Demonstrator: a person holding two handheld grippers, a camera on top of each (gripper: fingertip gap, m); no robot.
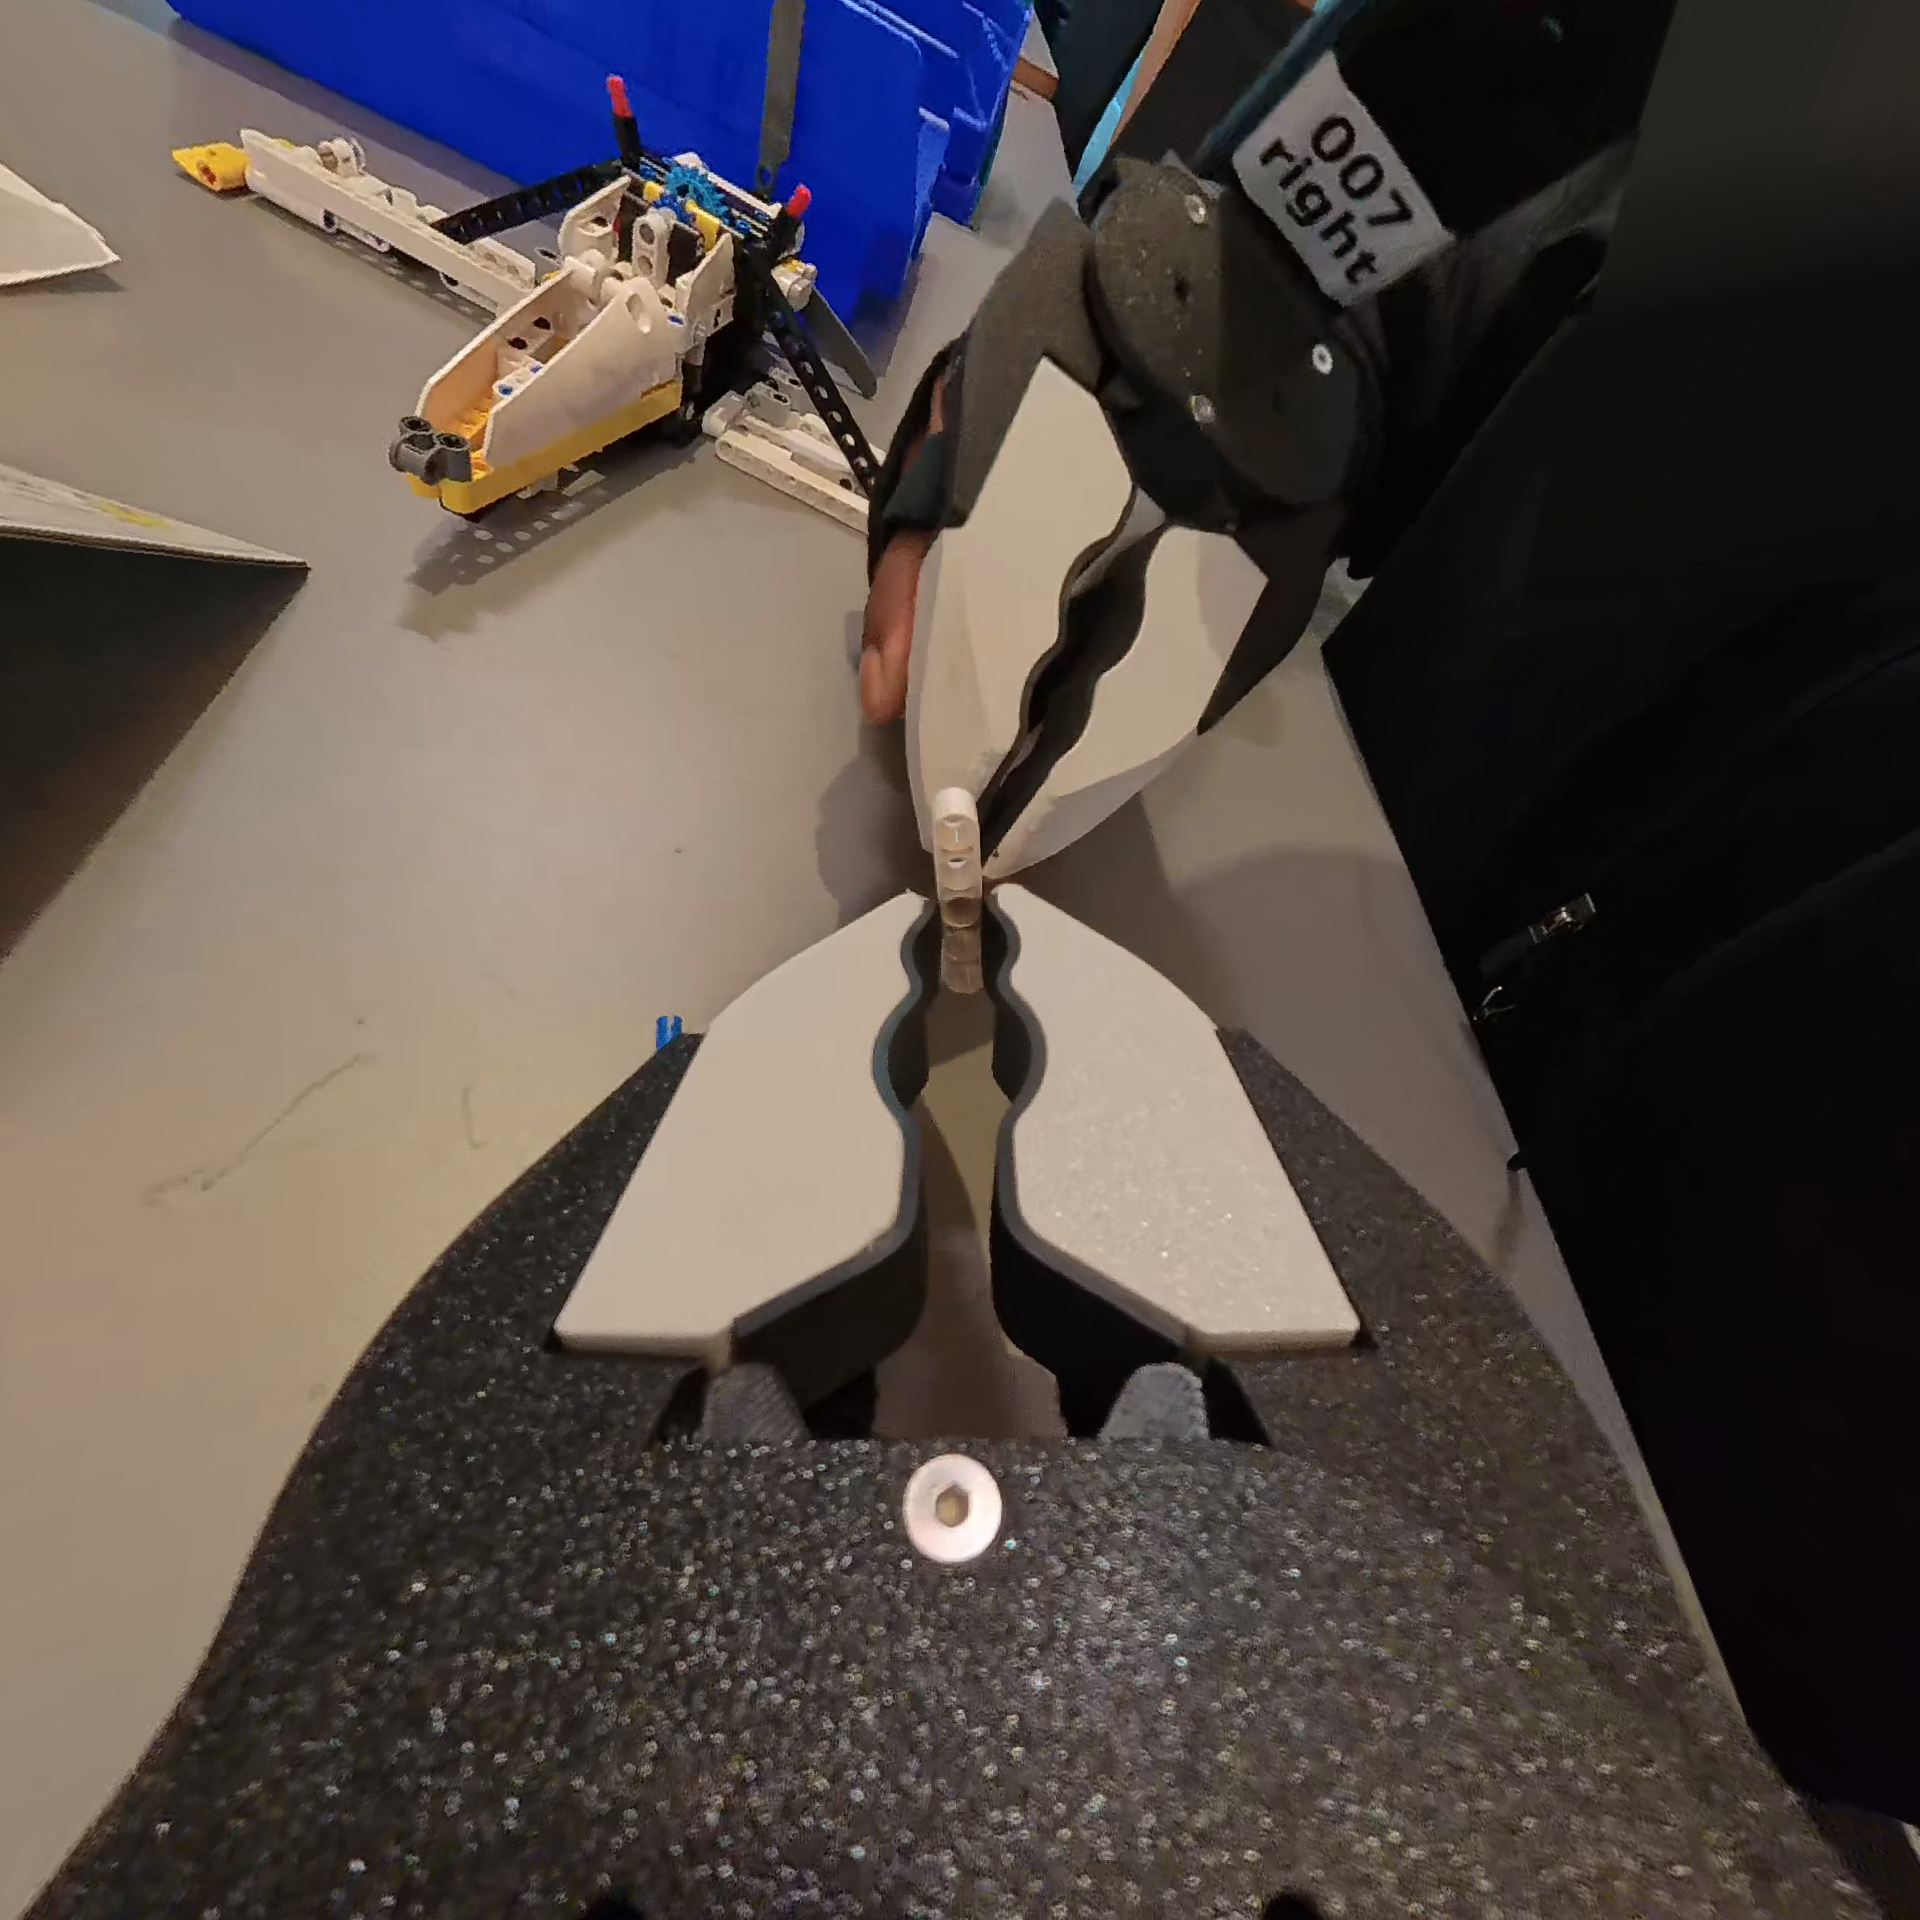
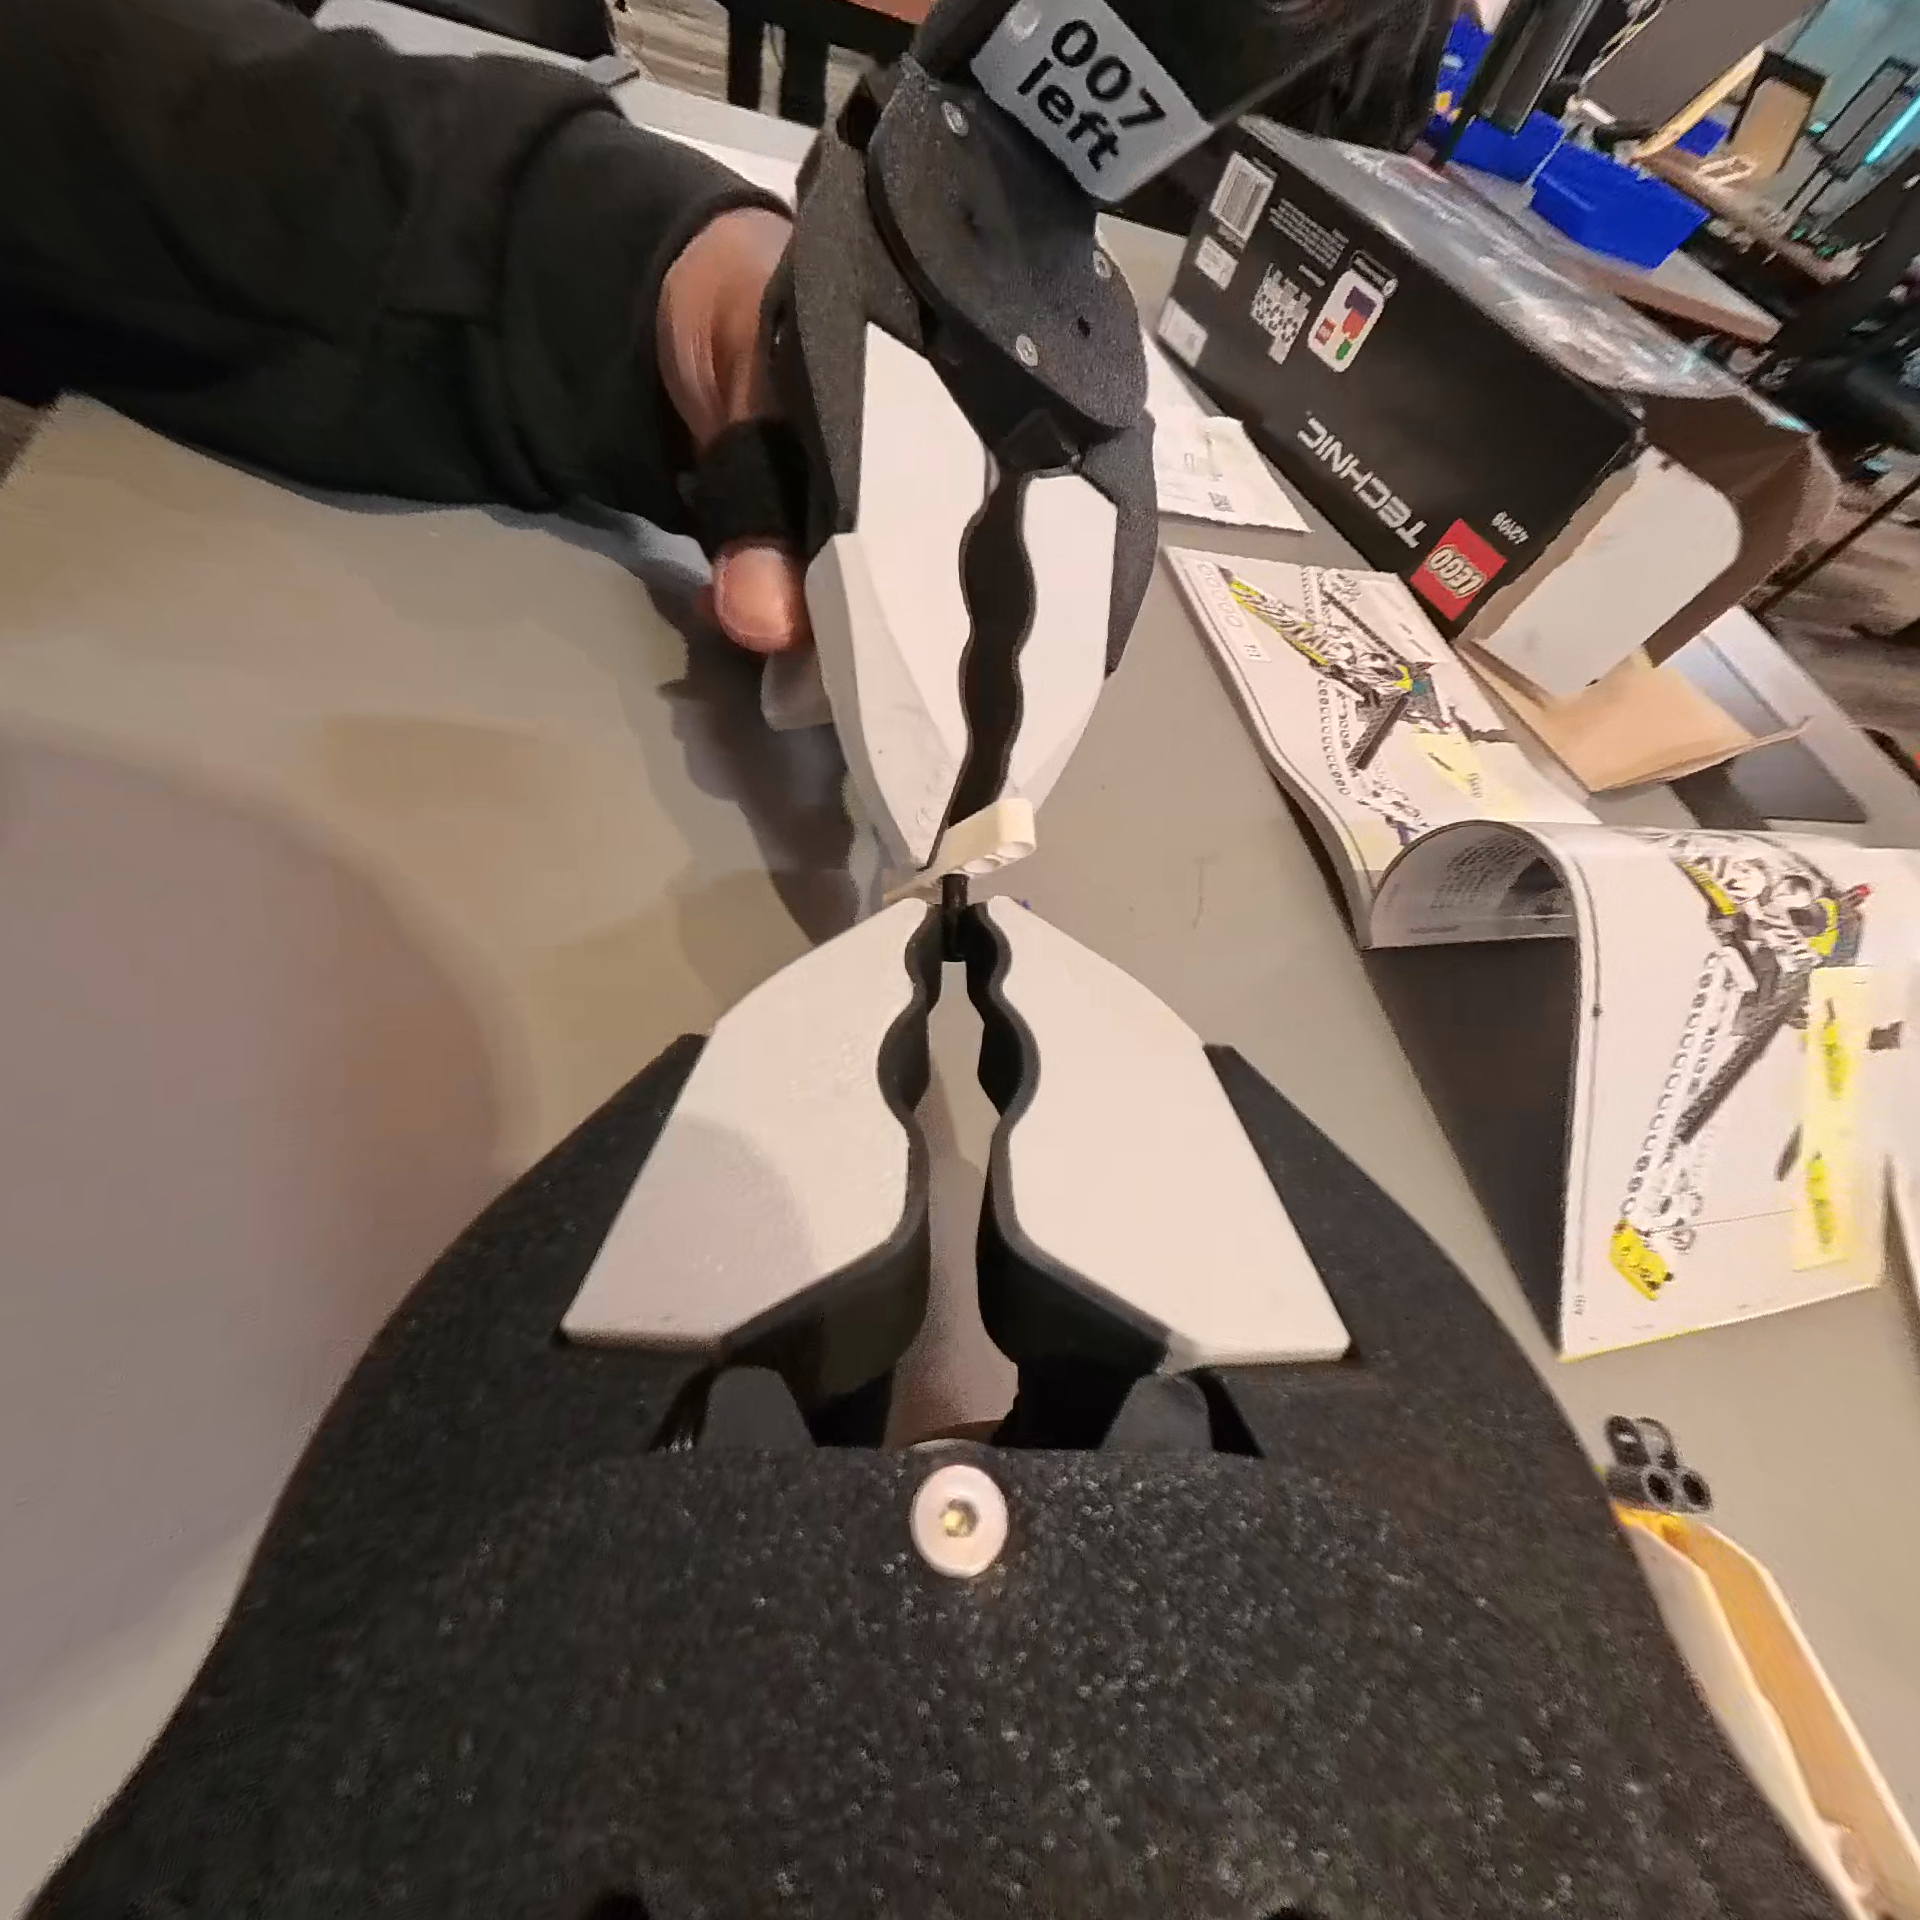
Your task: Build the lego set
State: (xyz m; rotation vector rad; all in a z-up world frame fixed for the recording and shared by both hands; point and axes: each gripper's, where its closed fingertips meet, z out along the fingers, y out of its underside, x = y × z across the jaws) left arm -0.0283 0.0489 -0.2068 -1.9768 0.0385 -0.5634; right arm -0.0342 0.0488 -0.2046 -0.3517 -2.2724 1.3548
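Left gripper [image 1: 958, 912] jaws are clamped on a short white perforated plastic beam [image 1: 954, 844] above the grey table [image 1: 436, 831]. Right gripper [image 2: 951, 912] jaws pinch a small black pin [image 2: 952, 896] touching the beam. Misalignment could eject the pin.

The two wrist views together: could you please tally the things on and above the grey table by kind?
Grippers: 2 (left gripper, right gripper)
Small building pieces held: 2 (white beam, black pin)
Toy helicopter models: 1
Instruction booklets: 2
Blue bins: 1
Black product boxes: 1
Total: 9
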